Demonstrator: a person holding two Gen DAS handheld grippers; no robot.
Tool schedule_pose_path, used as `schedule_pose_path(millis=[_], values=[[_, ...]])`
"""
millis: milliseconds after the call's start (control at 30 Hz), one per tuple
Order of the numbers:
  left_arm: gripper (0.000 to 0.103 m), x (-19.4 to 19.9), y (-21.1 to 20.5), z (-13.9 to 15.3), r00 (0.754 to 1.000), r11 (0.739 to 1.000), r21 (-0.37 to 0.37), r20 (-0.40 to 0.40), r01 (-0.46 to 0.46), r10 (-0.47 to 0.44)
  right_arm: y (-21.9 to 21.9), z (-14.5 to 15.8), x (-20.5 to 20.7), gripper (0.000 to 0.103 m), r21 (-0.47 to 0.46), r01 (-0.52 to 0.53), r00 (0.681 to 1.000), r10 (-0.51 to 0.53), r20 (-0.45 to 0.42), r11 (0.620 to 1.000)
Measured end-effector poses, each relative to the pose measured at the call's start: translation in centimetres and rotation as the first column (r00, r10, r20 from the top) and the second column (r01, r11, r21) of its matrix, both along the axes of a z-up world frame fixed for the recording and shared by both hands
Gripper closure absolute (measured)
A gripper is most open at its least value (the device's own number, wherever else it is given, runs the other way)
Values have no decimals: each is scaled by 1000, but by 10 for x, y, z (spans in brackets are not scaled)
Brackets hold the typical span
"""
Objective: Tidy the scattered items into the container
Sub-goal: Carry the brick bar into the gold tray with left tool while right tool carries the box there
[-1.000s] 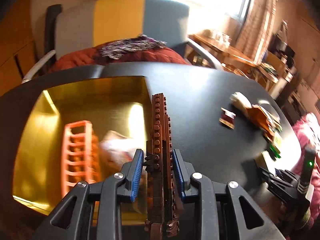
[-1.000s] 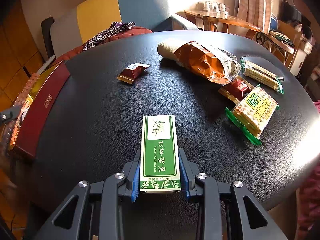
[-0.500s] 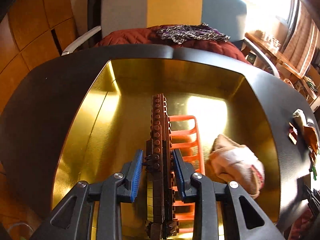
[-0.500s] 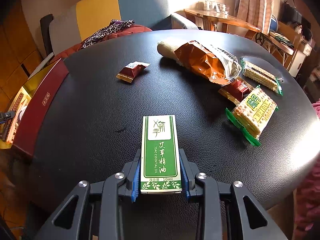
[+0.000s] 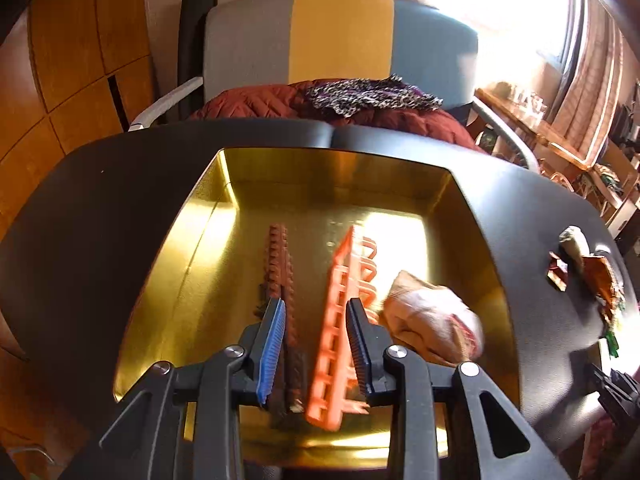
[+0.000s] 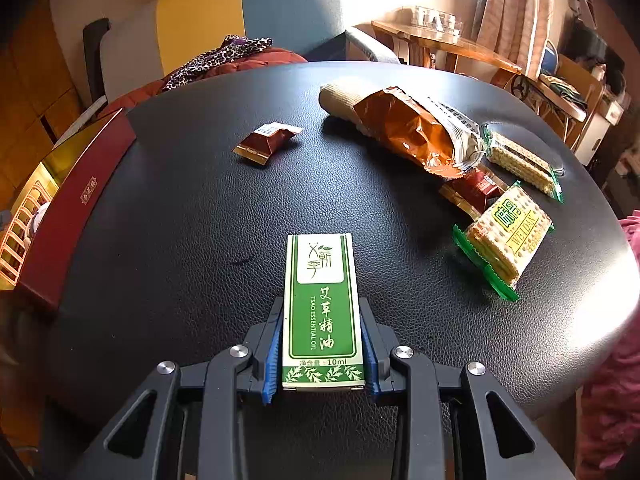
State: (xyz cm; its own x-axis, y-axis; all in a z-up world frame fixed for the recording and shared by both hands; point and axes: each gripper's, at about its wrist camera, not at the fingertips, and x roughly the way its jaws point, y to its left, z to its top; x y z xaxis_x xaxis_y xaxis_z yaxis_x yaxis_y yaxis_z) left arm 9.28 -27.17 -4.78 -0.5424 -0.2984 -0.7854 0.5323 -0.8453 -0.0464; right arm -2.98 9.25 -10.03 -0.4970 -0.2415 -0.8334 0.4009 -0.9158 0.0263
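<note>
My left gripper [image 5: 316, 312] is open above the gold-lined box [image 5: 168, 280]. A long brown brick strip [image 5: 278, 264] lies in the box beside the left finger, free of the jaws. An orange plastic rack [image 5: 340, 300] and a pale cloth bundle [image 5: 432, 320] lie in the box too. My right gripper [image 6: 322, 320] is shut on a green essential-oil carton [image 6: 320, 300], low over the black table [image 6: 180, 240]. The box's red outer wall [image 6: 80, 200] shows at the left in the right wrist view.
Scattered on the table: a small brown candy packet [image 6: 266, 142], a beige roll [image 6: 340, 100], an orange foil bag [image 6: 408, 128], a dark red packet [image 6: 476, 188] and two green cracker packs [image 6: 508, 236] [image 6: 520, 160]. A chair [image 5: 340, 40] with red clothing stands behind the table.
My left gripper opened and let go of the brown brick strip, which now lies in the box left of the orange rack. The right gripper and its carton barely moved.
</note>
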Motion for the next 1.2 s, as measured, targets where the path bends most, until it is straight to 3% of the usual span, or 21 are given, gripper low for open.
schedule_pose_path(millis=[233, 400, 600, 733, 933, 1033, 1200], values=[[67, 20, 31, 2, 996, 996, 50, -54, 80, -77, -28, 9, 0, 72, -73, -69, 997, 71, 24, 995], [67, 37, 32, -4, 996, 994, 77, -58, 74, -70, -79, 38, 10, 72, -155, -210, 977, 212, -8, 965], [67, 54, 22, -15, 998, 993, 113, -57, 37, -30, -172, 72, 27, 72, -223, -413, 910, 412, -51, 883], [67, 62, 17, -18, 998, 992, 128, -69, 21, -12, -239, 72, 31, 72, -226, -499, 862, 506, -28, 837], [67, 71, 9, -16, 996, 991, 137, -85, 8, 4, -305, 47, 29, 72, -180, -528, 836, 546, 62, 830], [67, 75, 4, -16, 996, 990, 140, -89, -1, 14, -312, 37, 25, 70, -170, -517, 838, 537, 100, 839], [67, 75, 1, -16, 995, 989, 147, -94, -6, 20, -297, 40, 18, 65, -228, -477, 853, 509, 110, 849]])
